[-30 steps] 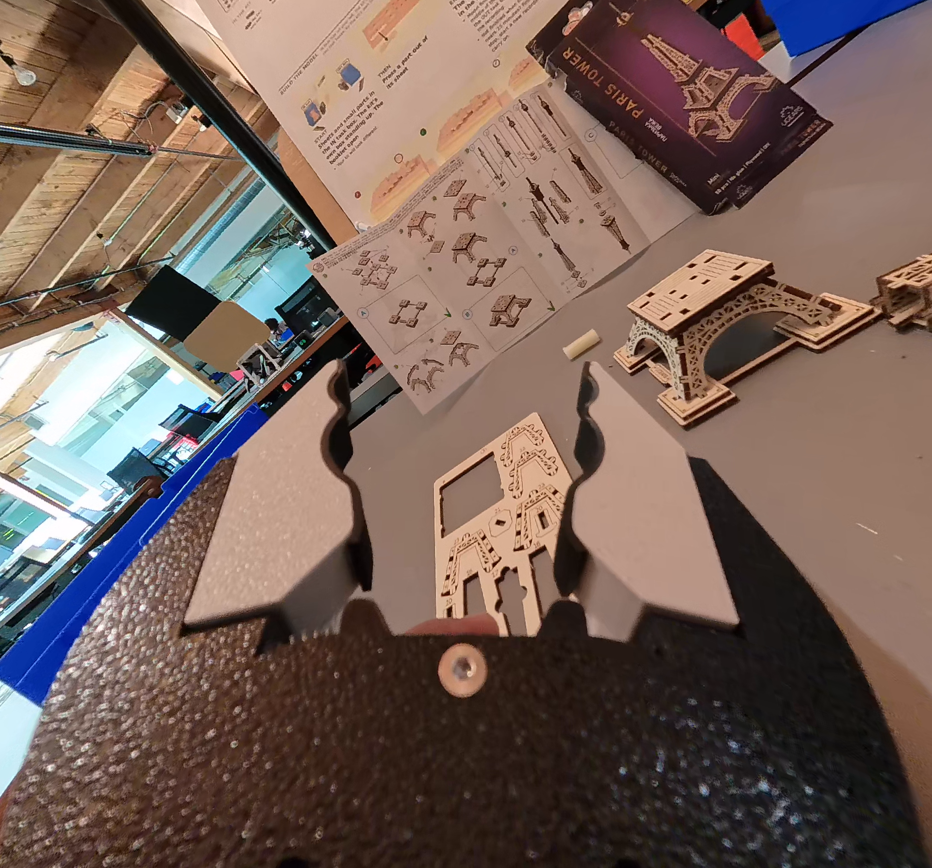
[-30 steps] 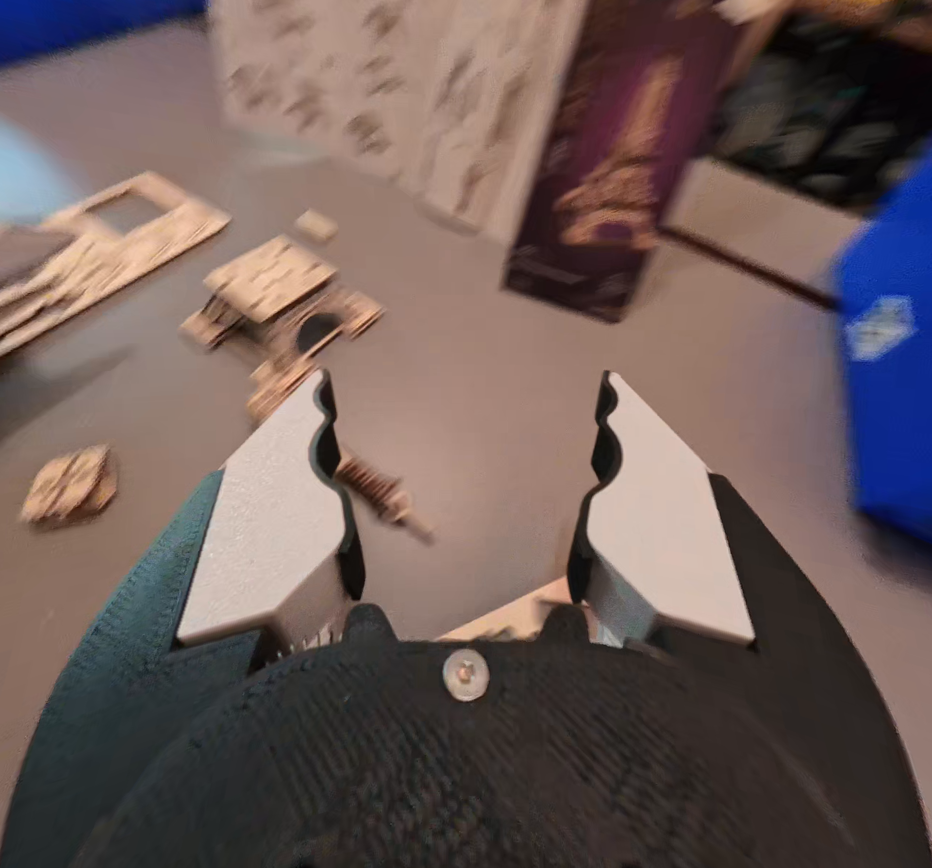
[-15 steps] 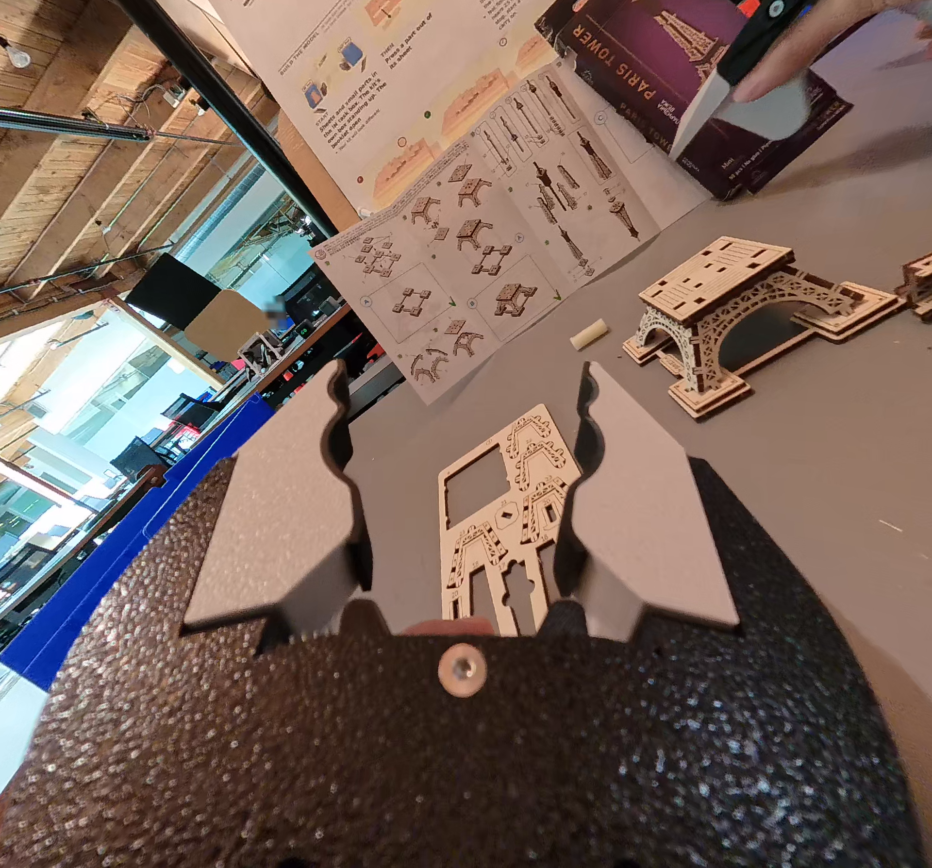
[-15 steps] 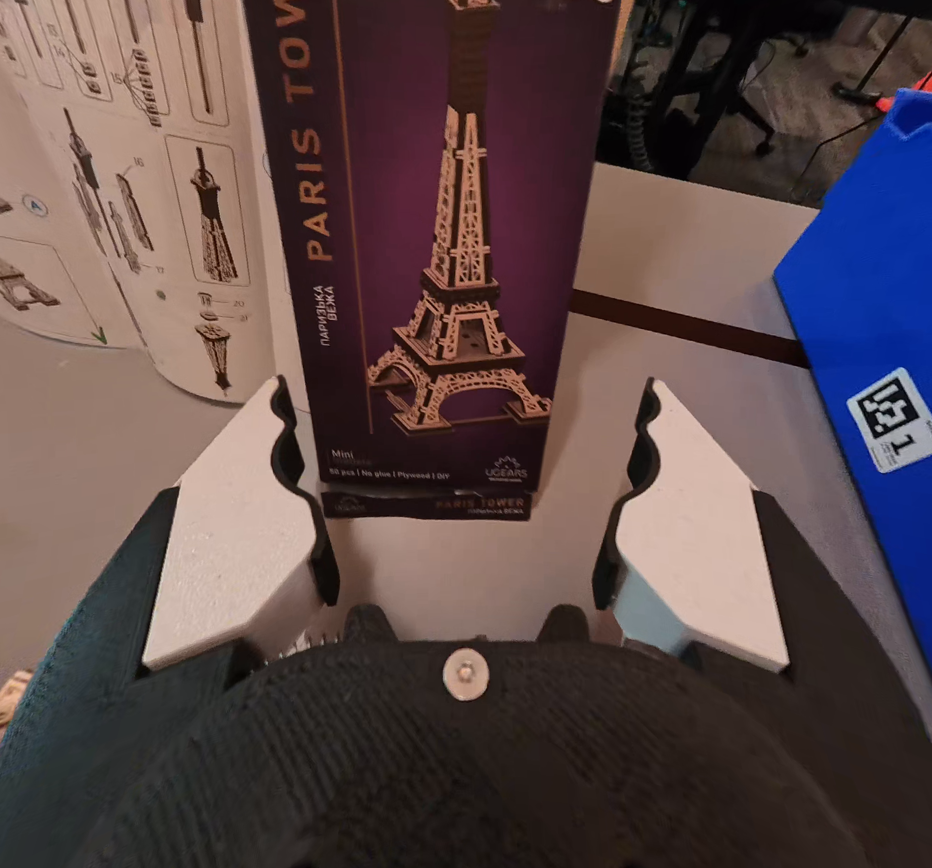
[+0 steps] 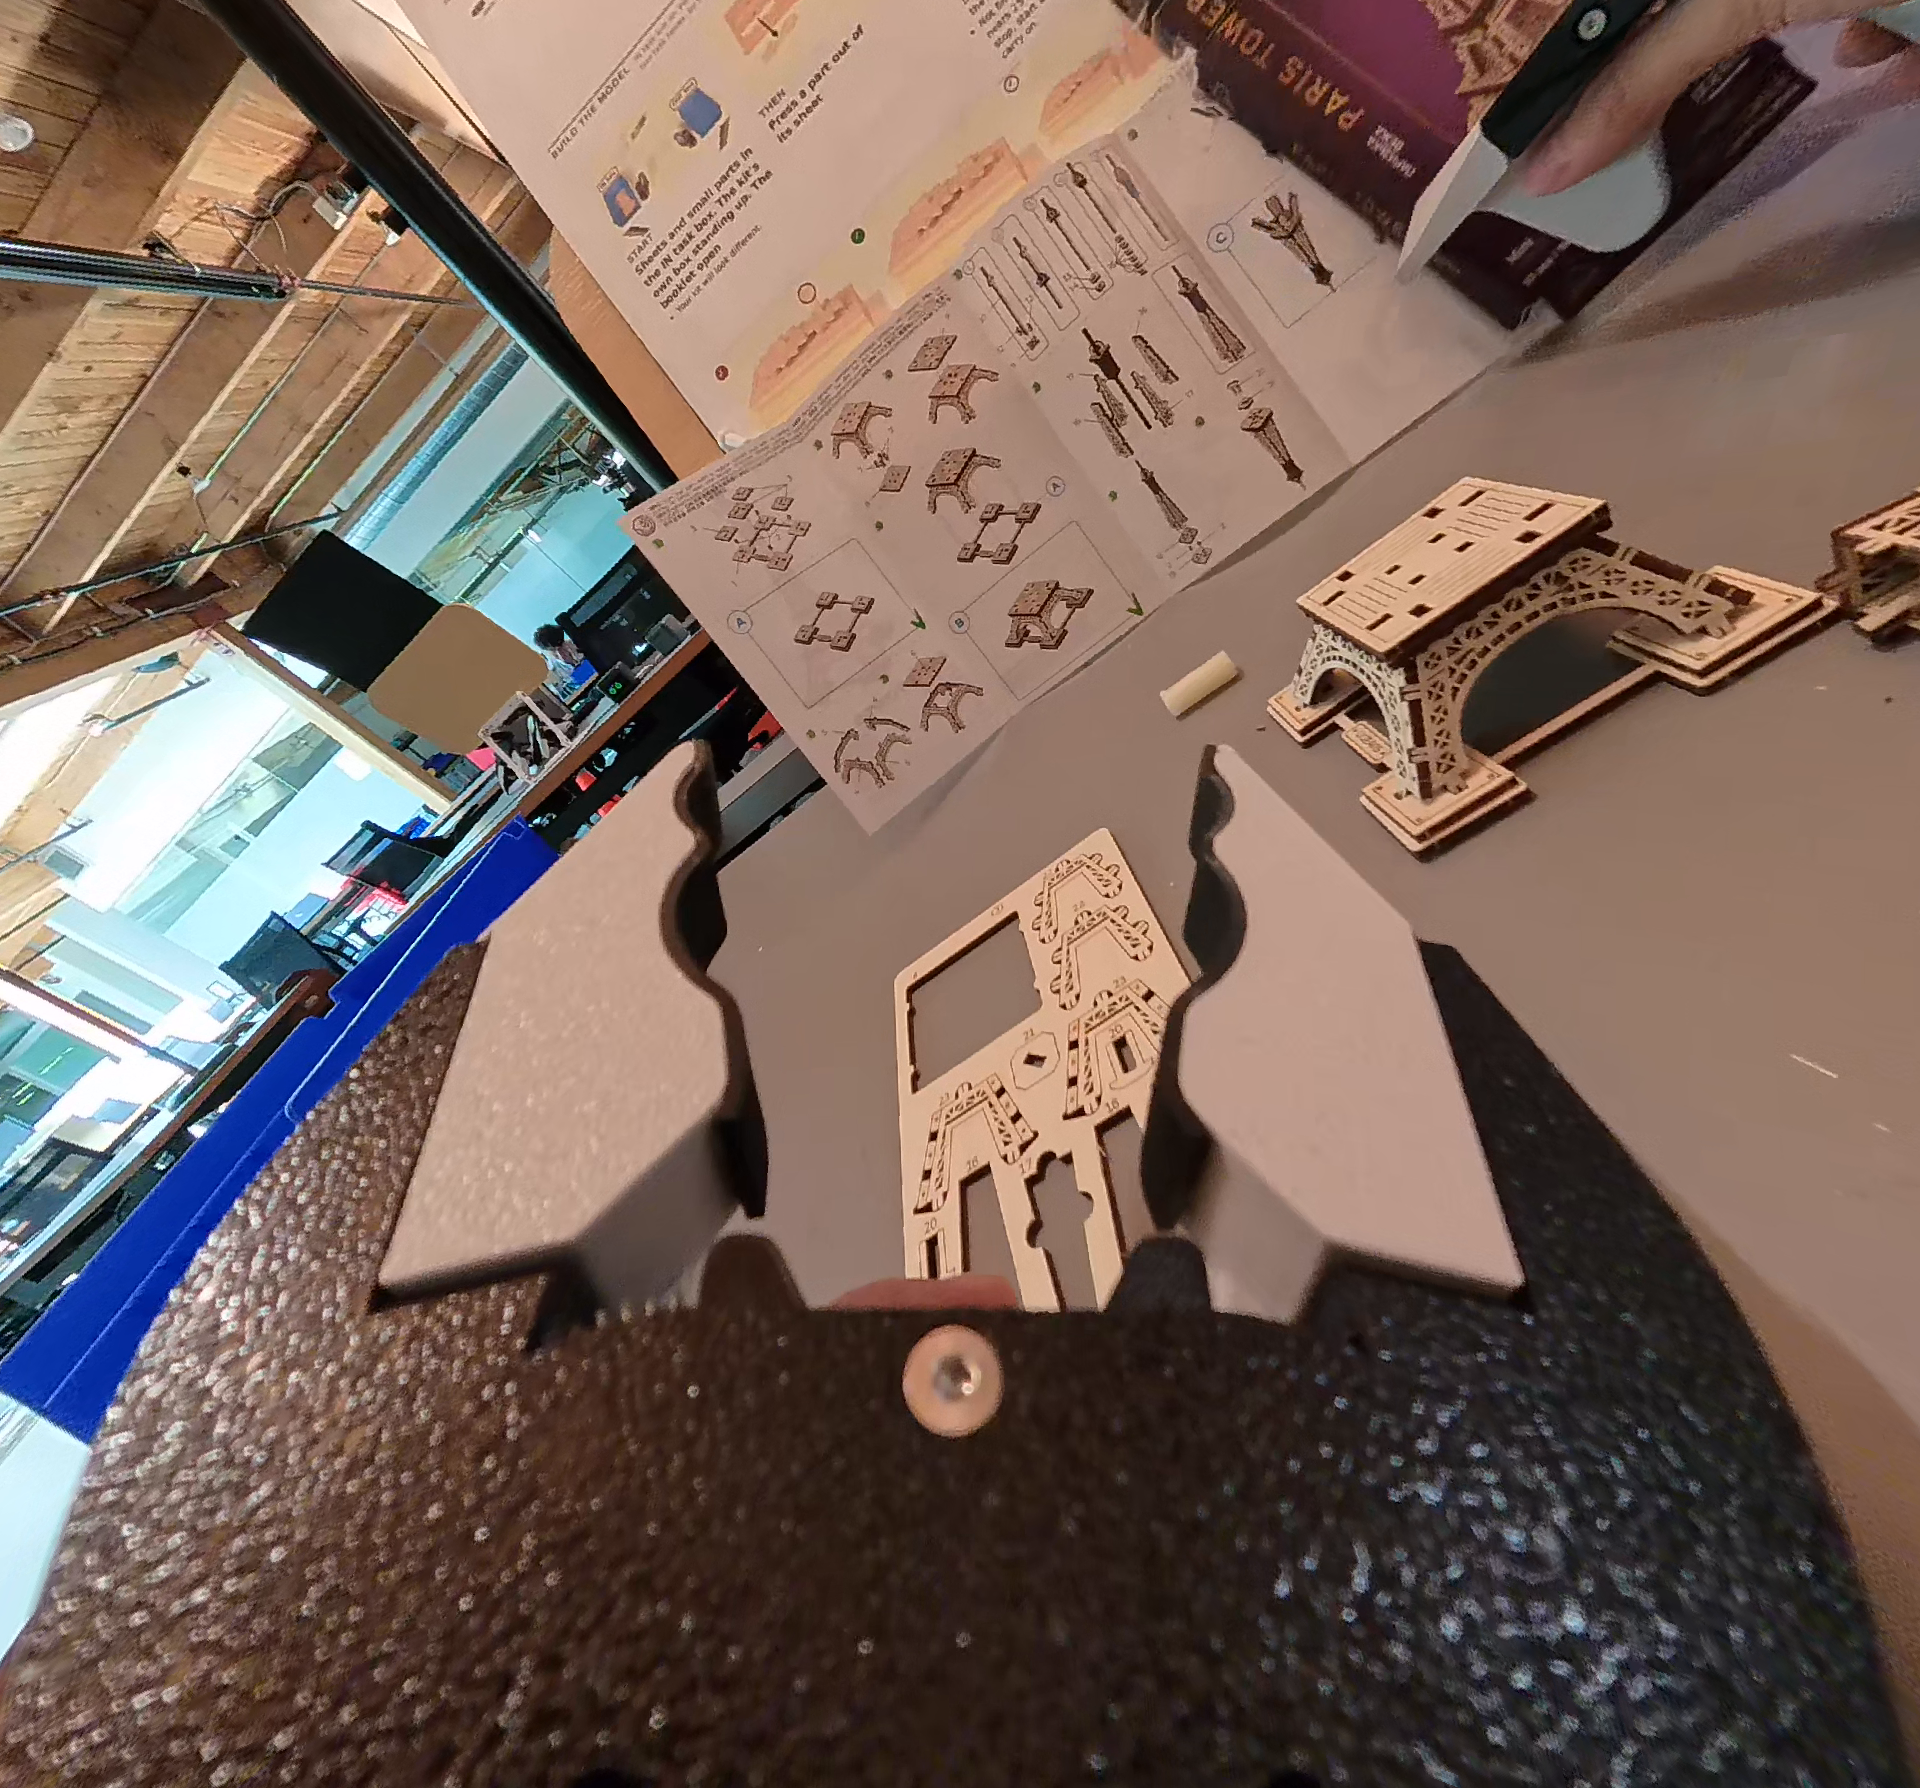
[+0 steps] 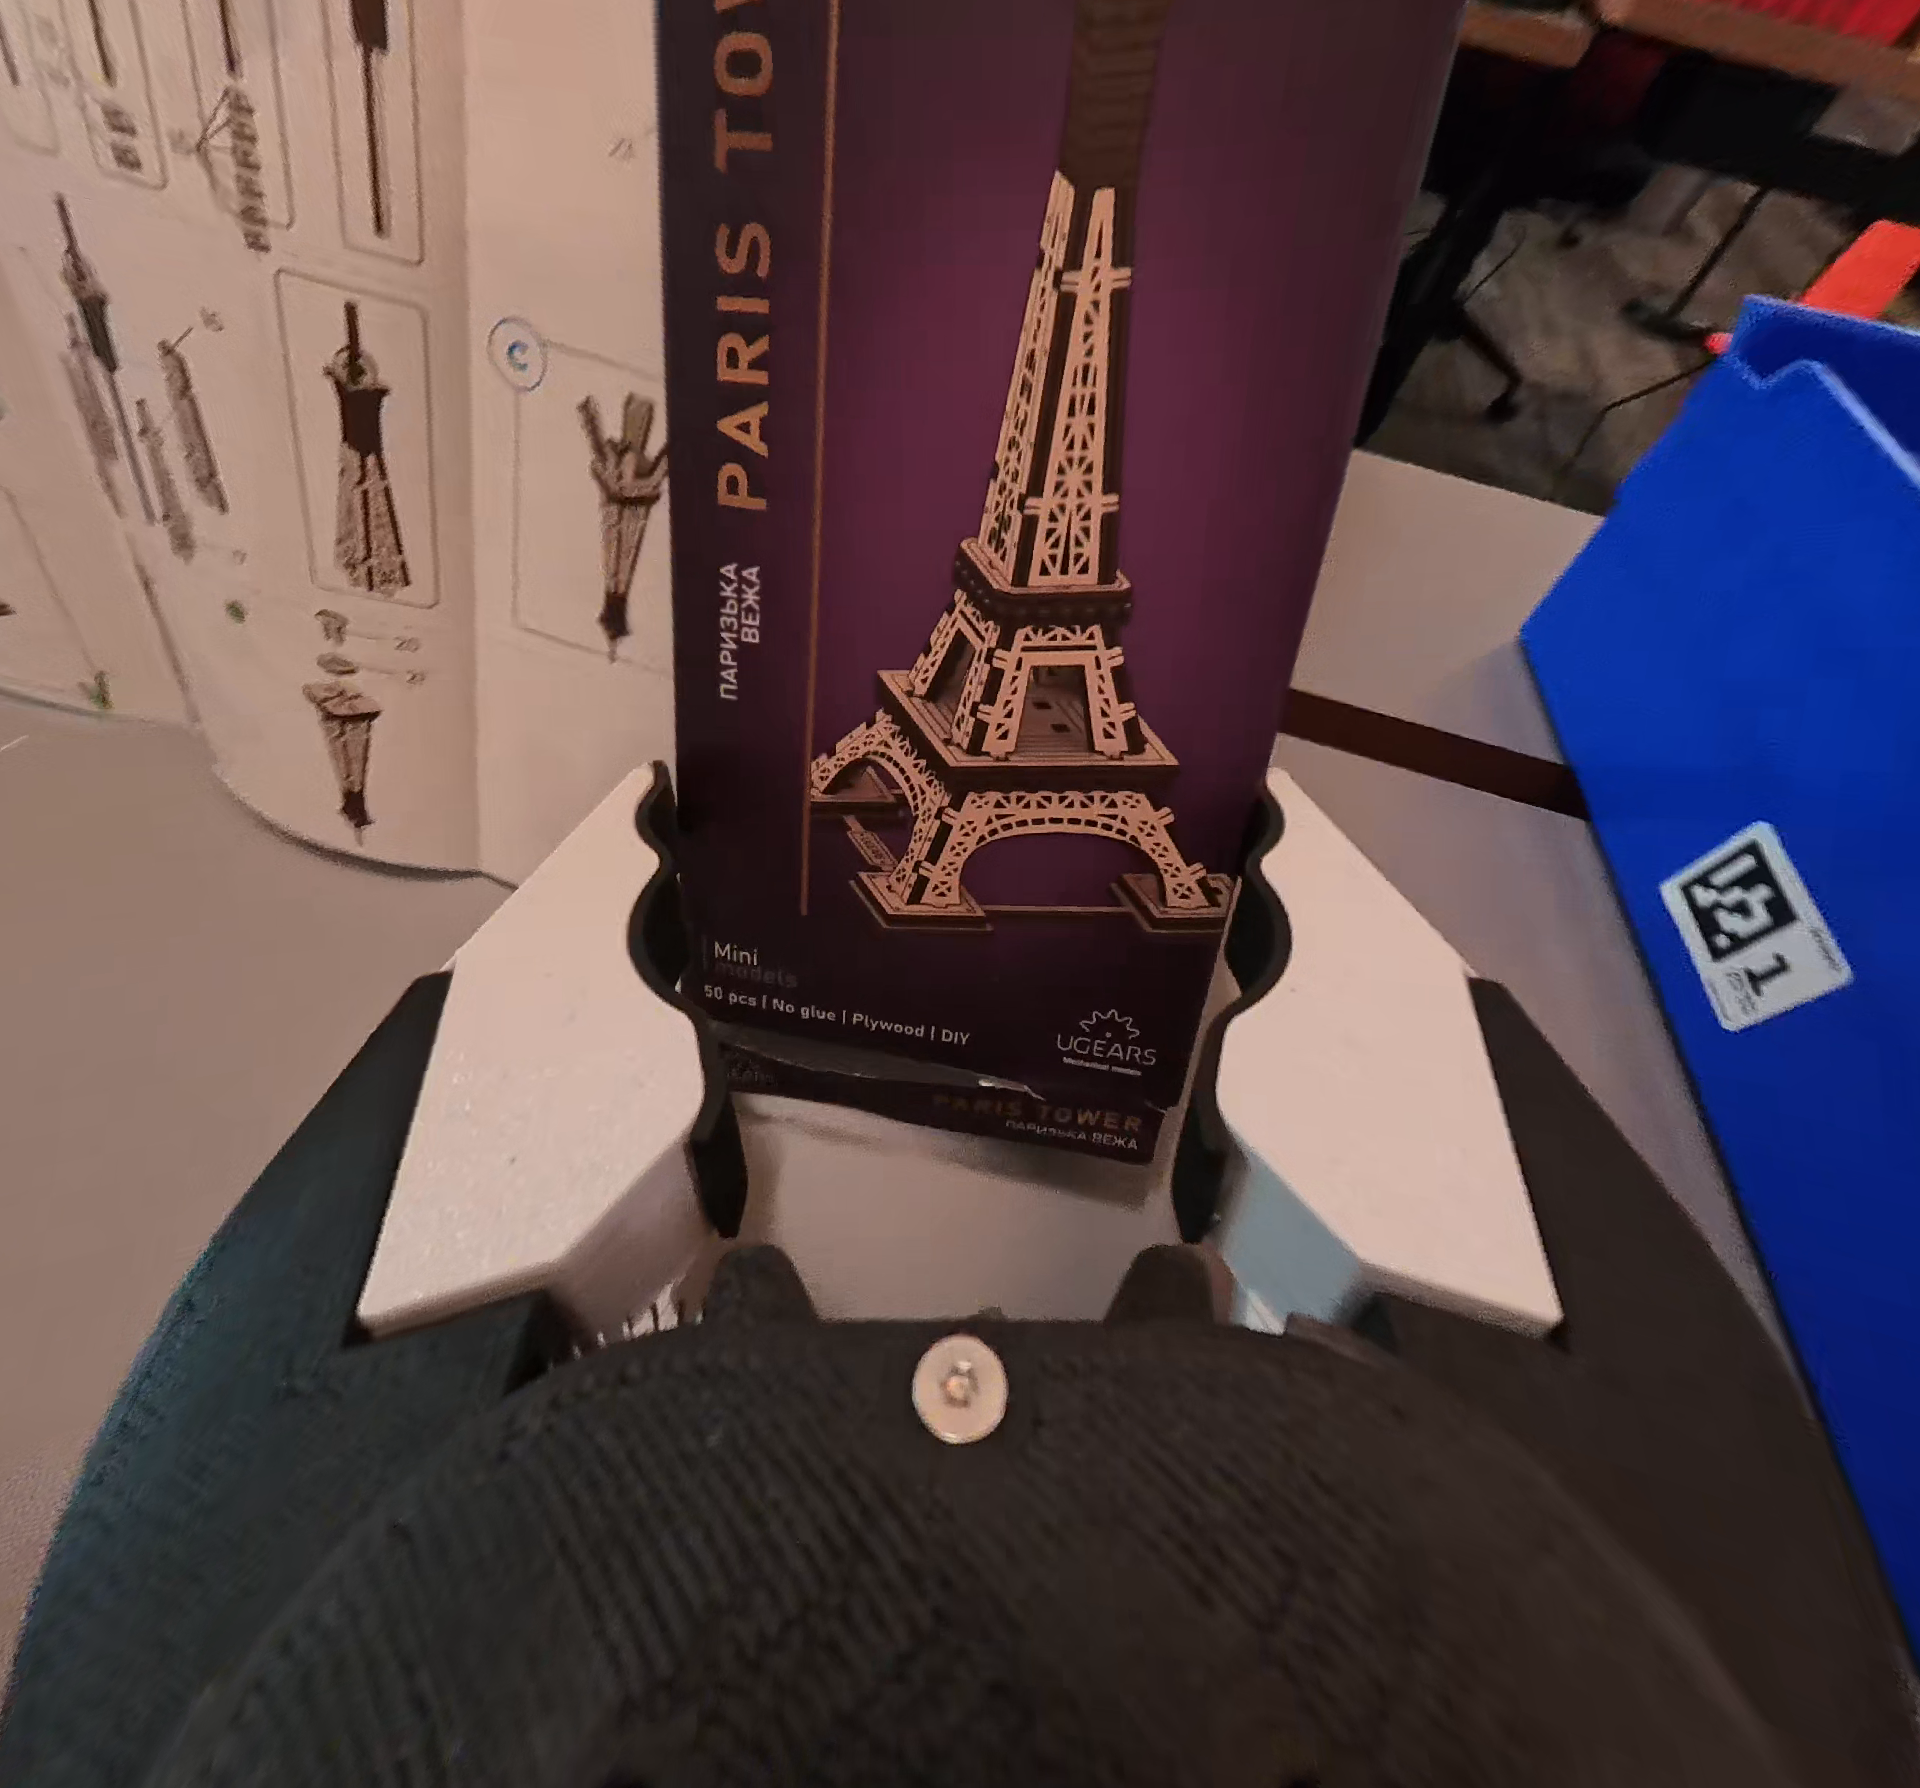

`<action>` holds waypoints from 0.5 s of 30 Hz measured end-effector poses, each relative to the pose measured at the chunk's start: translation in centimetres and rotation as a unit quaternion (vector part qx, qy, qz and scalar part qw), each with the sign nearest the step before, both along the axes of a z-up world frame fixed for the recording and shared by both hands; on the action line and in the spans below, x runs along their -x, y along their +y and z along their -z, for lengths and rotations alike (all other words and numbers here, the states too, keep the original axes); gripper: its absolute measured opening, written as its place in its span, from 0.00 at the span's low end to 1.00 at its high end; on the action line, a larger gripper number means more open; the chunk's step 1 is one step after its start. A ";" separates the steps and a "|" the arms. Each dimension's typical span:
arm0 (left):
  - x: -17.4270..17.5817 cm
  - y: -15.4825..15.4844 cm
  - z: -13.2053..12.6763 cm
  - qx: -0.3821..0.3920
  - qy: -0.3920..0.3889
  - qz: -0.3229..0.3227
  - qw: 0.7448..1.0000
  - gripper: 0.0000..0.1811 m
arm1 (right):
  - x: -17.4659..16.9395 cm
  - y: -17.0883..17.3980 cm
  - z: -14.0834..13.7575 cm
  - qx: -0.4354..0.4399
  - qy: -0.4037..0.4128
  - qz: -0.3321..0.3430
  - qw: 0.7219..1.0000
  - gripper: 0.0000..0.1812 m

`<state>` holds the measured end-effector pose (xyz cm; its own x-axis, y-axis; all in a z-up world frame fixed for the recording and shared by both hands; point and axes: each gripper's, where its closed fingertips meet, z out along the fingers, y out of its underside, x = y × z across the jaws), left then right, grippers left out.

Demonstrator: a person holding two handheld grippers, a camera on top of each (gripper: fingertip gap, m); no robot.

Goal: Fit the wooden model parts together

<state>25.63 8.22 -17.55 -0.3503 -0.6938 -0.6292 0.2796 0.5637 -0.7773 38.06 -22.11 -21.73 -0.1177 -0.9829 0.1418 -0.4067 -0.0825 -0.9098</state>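
My left gripper (image 5: pixel 951 782) is open and empty, low over a flat plywood parts sheet (image 5: pixel 1023 1042) on the grey table (image 5: pixel 1662 1011). An assembled wooden tower base (image 5: pixel 1455 637) stands to the right, with another small wooden assembly (image 5: pixel 1881 564) at the right edge. My right gripper (image 6: pixel 958 788) has its jaws on both side edges of the upright purple kit box (image 6: pixel 935 388), near the bottom, and the pads look to be touching it. The right gripper also shows in the left wrist view (image 5: pixel 1496 211), with a hand on it, at the box (image 5: pixel 1403 24).
An unfolded instruction booklet (image 5: pixel 987 491) leans at the back of the table, left of the box (image 6: pixel 312 388). A small pale cylinder (image 5: pixel 1200 684) lies near the tower base. Blue bins stand right of the box (image 6: pixel 1766 803) and along the left side (image 5: pixel 312 1063). The small pale cylinder (image 5: pixel 1200 684) lies around 12 centimetres away from my left fingertips.
My right gripper swung away from the wooden parts to the purple box, moved in and narrowed its jaws onto the box's sides. My left gripper stayed open over the sheet.
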 end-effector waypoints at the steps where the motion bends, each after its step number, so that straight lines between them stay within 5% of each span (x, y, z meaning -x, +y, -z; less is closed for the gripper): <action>1: 0.0 0.0 0.0 0.000 0.000 0.000 1.000 0.49 | 0.2 -0.3 -0.2 -0.004 -0.007 0.009 1.000 0.58; 15: -0.1 -0.1 0.1 -0.008 0.000 0.001 1.000 0.50 | -0.1 -1.1 1.0 -0.015 0.031 0.030 0.999 0.58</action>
